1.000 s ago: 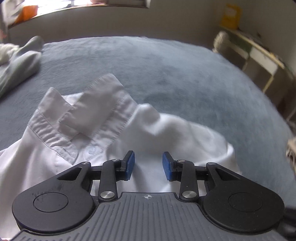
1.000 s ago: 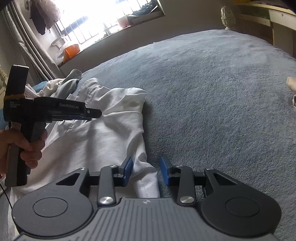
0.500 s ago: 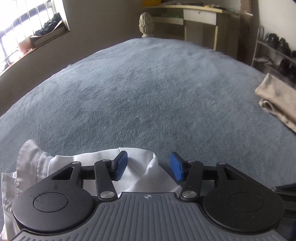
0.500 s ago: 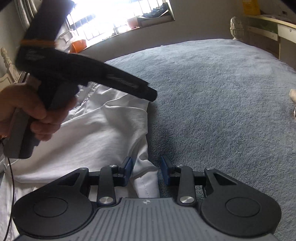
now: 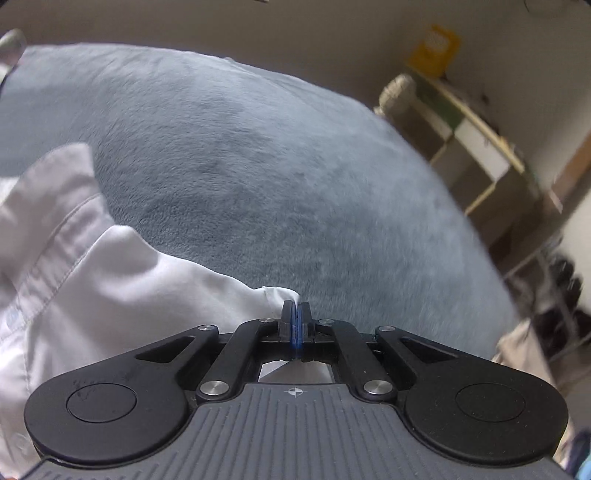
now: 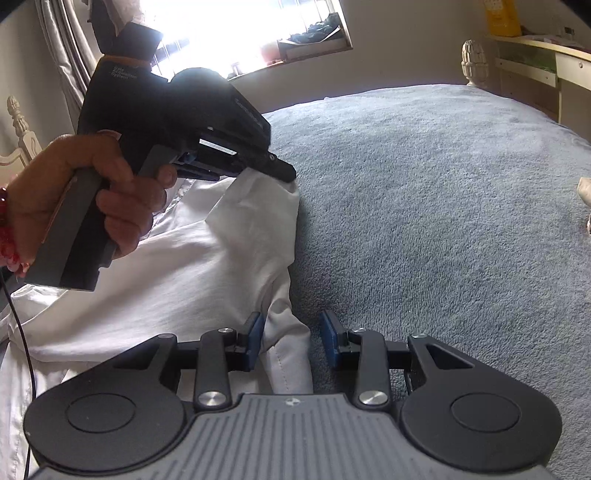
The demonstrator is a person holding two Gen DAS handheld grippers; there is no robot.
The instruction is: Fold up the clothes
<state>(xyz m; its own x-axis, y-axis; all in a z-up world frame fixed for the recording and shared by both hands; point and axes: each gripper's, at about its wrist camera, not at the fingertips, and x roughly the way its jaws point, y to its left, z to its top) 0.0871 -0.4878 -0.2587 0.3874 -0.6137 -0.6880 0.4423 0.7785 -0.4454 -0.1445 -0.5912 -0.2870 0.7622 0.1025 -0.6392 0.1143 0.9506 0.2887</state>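
A white shirt (image 5: 129,288) lies crumpled on the grey-blue bed blanket (image 5: 295,166). My left gripper (image 5: 296,314) is shut on a corner of the shirt's right edge, with a tuft of fabric poking past its tips. In the right wrist view a hand (image 6: 74,195) holds that left gripper (image 6: 284,173), and the shirt (image 6: 166,280) rises in a peak to its tips. My right gripper (image 6: 291,339) stands open low over the shirt's near edge. A fold of fabric lies between its blue pads, against the left pad and apart from the right one.
The blanket (image 6: 443,221) stretches bare to the right of the shirt. A shelf unit (image 5: 472,136) and a beige cloth (image 5: 524,350) sit off the bed's right side. A bright window (image 6: 240,33), a bedpost finial (image 6: 474,62) and a desk (image 6: 535,62) stand behind. A black cable (image 6: 22,332) hangs at left.
The left gripper swung from the collar to the shirt's right edge and closed on it, raising that corner. The right gripper kept still and open.
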